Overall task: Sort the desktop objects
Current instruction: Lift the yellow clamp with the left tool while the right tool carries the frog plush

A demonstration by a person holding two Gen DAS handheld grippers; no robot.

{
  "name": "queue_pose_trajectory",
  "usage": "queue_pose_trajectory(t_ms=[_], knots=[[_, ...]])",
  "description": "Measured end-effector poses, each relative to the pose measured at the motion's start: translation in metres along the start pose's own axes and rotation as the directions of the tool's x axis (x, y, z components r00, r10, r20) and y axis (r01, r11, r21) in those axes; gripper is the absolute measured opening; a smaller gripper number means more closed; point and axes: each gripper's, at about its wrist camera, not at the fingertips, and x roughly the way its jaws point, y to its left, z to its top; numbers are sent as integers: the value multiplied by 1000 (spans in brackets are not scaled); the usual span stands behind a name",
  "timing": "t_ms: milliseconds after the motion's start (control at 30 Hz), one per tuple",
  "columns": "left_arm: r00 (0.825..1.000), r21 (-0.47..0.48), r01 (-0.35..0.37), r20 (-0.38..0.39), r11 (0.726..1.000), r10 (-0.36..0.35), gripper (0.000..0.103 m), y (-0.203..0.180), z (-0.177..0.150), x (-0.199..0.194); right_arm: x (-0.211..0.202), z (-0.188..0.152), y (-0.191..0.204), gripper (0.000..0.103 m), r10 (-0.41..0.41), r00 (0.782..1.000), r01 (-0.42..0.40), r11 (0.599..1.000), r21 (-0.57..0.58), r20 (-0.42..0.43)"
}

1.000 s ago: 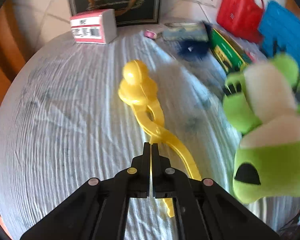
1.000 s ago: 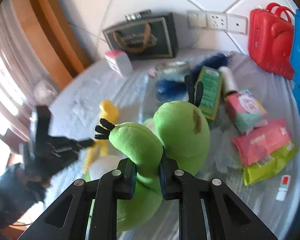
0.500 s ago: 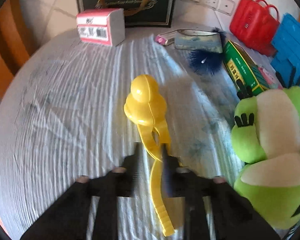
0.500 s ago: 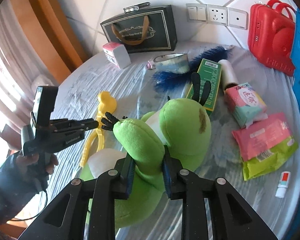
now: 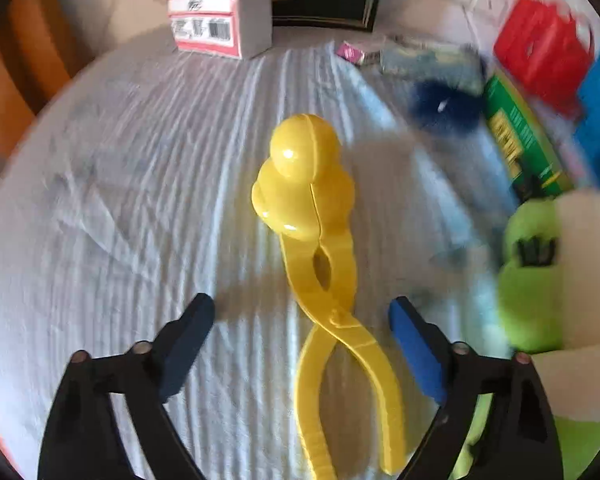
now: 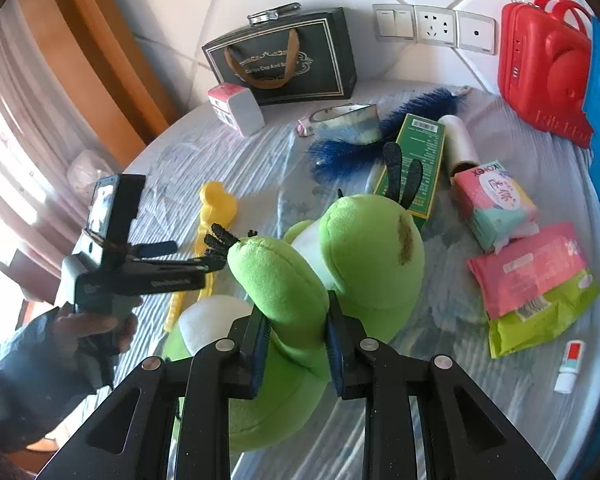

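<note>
Green plush (image 6: 340,264) at centre of the right view, clamped by the right gripper (image 6: 296,350), jaws narrowed onto one padded limb; its lower body is hidden behind the fingers. Two-tone: green with white patches, black tufts. In the left view it is blurred and cut off at 3 o'clock. Yellow tongs (image 5: 320,264) lie on the cloth (image 5: 120,200) between the left gripper's (image 5: 300,332) wide-open, empty jaws; handle ends cut off at 6 o'clock.

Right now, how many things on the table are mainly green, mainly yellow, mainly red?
Green: 3 (plush toy, box, packet)
Yellow: 1 (tongs)
Red: 1 (case)
Total: 5
</note>
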Motion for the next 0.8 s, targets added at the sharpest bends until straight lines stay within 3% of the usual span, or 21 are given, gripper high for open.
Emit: queue_pose_trajectory(t_ms=[133,233,300,367,533,633,700,800], knots=[[1000,-6,3,21,1000,-3,87,-2,6,6,0,0,-2,26,-3,1000,3,1000,-1,-5],[1000,13,11,27,1000,-12,85,-2,7,7,4,-2,-5,33,-19,1000,19,1000,10,-23],[999,23,19,44,1000,-20,72,-5,6,4,8,-4,-7,41,-29,999,30,999,24,-40],[997,26,20,68,999,-22,33,-8,2,-5,11,-5,-5,43,-59,997,60,998,13,-53],[997,29,43,61,999,-44,32,-3,3,-7,11,-7,-8,46,-65,997,66,997,48,-30],[997,30,36,64,999,-38,32,-4,3,-7,12,-9,-11,55,-42,999,44,996,82,-17],[997,30,35,66,999,-37,32,-4,0,-8,13,-9,-13,68,-22,1000,23,994,110,-13],[997,36,31,68,999,-33,33,-6,-1,-8,15,-11,-13,77,4,1000,-4,994,108,4]])
